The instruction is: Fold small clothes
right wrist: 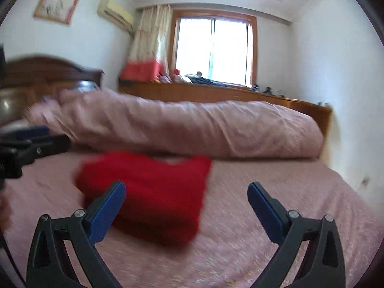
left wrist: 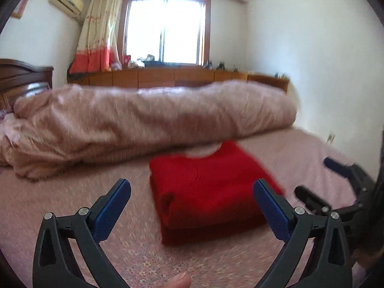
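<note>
A red knitted sweater (left wrist: 206, 189) lies folded into a neat block on the pink bedspread (left wrist: 72, 204). My left gripper (left wrist: 192, 192) is open and empty, its blue pads wide apart just in front of the sweater. In the right wrist view the sweater (right wrist: 148, 192) lies left of centre. My right gripper (right wrist: 187, 194) is open and empty, held above the bed to the sweater's right. The right gripper also shows at the right edge of the left wrist view (left wrist: 333, 180). The left gripper shows at the left edge of the right wrist view (right wrist: 31, 141).
A rolled pink quilt (left wrist: 144, 120) lies across the bed behind the sweater. A wooden headboard (right wrist: 48, 76) stands at the left. A low wooden cabinet (left wrist: 180, 76) runs under the window. The white wall (right wrist: 348, 96) is close on the right.
</note>
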Tool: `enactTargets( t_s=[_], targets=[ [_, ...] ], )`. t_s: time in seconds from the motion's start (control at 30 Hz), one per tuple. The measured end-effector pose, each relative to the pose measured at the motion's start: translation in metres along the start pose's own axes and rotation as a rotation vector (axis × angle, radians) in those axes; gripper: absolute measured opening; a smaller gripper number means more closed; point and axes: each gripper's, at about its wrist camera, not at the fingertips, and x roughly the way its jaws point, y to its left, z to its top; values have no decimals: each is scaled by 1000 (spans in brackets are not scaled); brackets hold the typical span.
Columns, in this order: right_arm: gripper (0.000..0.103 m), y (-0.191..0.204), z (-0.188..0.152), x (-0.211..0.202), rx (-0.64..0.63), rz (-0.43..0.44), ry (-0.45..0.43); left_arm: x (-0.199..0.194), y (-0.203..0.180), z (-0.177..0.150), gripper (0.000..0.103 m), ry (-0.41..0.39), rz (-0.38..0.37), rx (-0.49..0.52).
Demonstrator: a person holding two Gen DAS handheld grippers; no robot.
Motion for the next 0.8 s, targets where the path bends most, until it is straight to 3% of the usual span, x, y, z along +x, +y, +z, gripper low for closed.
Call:
enactTargets(
  t_s=[0.13, 0.2, 0.23, 0.4, 0.8],
  targets=[
    [103, -9, -27, 26, 66, -31, 63, 45, 8, -44, 99, 93, 9, -8],
    [103, -12, -28, 30, 75, -22, 85, 65, 12, -51, 99, 198, -3, -20],
    [103, -12, -29, 30, 78, -18, 80, 70, 15, -51, 99, 213, -10, -39],
    [103, -13, -31, 31, 87, 30, 82, 67, 20, -50, 99, 187, -55, -64],
    [103, -7, -34, 41, 81, 44, 125, 63, 14, -49, 99, 177, -41, -46]
  ],
)
